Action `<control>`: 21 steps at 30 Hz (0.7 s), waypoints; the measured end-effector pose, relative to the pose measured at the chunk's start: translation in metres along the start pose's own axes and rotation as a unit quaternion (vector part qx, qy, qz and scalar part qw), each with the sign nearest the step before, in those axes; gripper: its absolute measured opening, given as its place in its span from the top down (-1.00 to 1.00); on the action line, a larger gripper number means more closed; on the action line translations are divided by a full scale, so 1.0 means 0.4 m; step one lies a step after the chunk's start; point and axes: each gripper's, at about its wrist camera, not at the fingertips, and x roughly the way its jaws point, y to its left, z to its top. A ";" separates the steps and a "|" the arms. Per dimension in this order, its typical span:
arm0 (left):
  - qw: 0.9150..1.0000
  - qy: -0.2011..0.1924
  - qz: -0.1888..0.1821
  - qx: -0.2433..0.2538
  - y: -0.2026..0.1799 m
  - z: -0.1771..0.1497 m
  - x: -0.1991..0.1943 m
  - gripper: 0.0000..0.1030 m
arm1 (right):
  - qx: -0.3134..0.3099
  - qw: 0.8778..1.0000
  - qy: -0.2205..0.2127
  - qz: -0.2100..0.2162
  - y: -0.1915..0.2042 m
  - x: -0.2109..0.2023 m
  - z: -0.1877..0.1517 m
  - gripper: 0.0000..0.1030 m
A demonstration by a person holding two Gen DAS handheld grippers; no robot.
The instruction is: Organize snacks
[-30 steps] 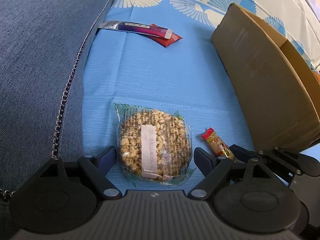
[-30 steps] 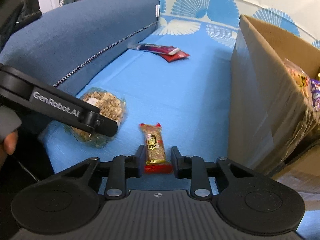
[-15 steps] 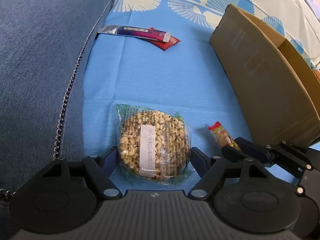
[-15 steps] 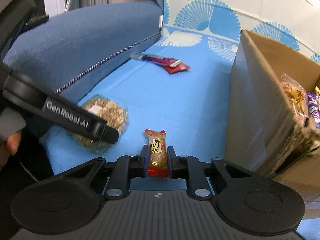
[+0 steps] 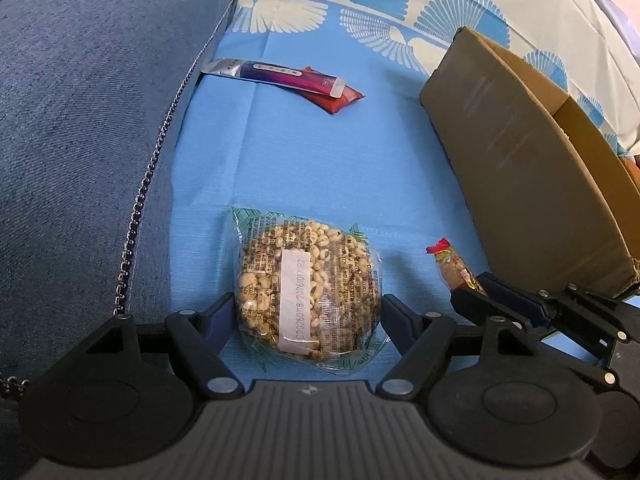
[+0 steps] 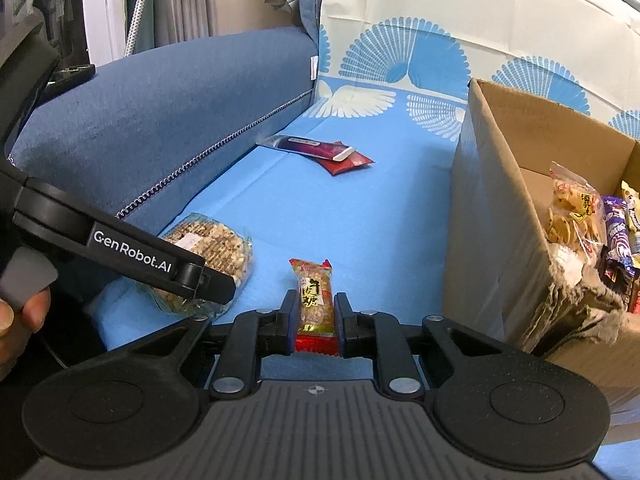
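Right wrist view: right gripper (image 6: 316, 320) jaws now pressed on both sides of small candy bar (image 6: 316, 300), gap narrower than a second ago, when jaws only flanked it. Candy clamped, ready for lift, judged. Low over blue sheet (image 6: 360, 220), pointing forward, level. Just left, left gripper (image 6: 208, 286) arm crossing at slant over round puffed-grain cake (image 6: 216, 240); thumb visible at left edge. Right beside, cardboard box (image 6: 492, 208) open, already holding several snack packs (image 6: 576, 212). Farther back, purple stick pack (image 6: 304, 146) lying on red sachet (image 6: 352, 162), near denim cushion (image 6: 160, 112).

Left wrist view: left gripper (image 5: 308, 312) jaws closed in from wide to touching grain cake (image 5: 308, 284) wrapper on both sides; firm clamp or mere contact, cannot tell. Tool flat, low, aimed along sheet. Candy bar (image 5: 452, 268) to right, end held in other tool. Box wall (image 5: 528, 184) beyond.

Both pickups at grasp stage; next likely lift and carry into box.
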 end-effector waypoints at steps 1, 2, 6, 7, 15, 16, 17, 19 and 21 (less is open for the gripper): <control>1.000 -0.001 0.000 0.000 0.000 -0.001 -0.002 -0.57 | 0.001 1.000 -0.001 0.000 -0.001 -0.002 0.000 0.64; 1.000 -0.001 0.000 0.000 0.002 -0.001 -0.003 -0.57 | 0.001 1.000 -0.003 0.000 -0.002 -0.003 0.001 0.64; 1.000 -0.007 -0.001 0.002 0.001 -0.002 -0.010 -0.57 | 0.004 1.000 -0.010 -0.002 -0.005 -0.013 0.002 0.64; 1.000 -0.010 -0.001 0.002 0.001 -0.002 -0.013 -0.57 | 0.005 1.000 -0.012 -0.003 -0.006 -0.015 0.004 0.64; 0.999 -0.036 -0.009 0.000 0.000 -0.006 -0.043 -0.57 | 0.008 0.999 -0.046 -0.003 -0.013 -0.040 0.026 0.64; 0.999 -0.039 -0.009 0.000 -0.001 -0.006 -0.046 -0.57 | 0.007 0.999 -0.050 -0.004 -0.013 -0.044 0.029 0.64; 0.999 -0.042 -0.008 0.001 -0.002 -0.005 -0.049 -0.57 | 0.007 0.999 -0.053 -0.004 -0.014 -0.048 0.031 0.64; 0.999 -0.047 -0.007 0.003 -0.005 -0.005 -0.054 -0.57 | 0.004 0.998 -0.060 -0.004 -0.013 -0.057 0.036 0.64; 0.999 -0.053 -0.006 0.006 -0.008 -0.006 -0.058 -0.57 | 0.000 0.998 -0.065 -0.005 -0.013 -0.063 0.040 0.64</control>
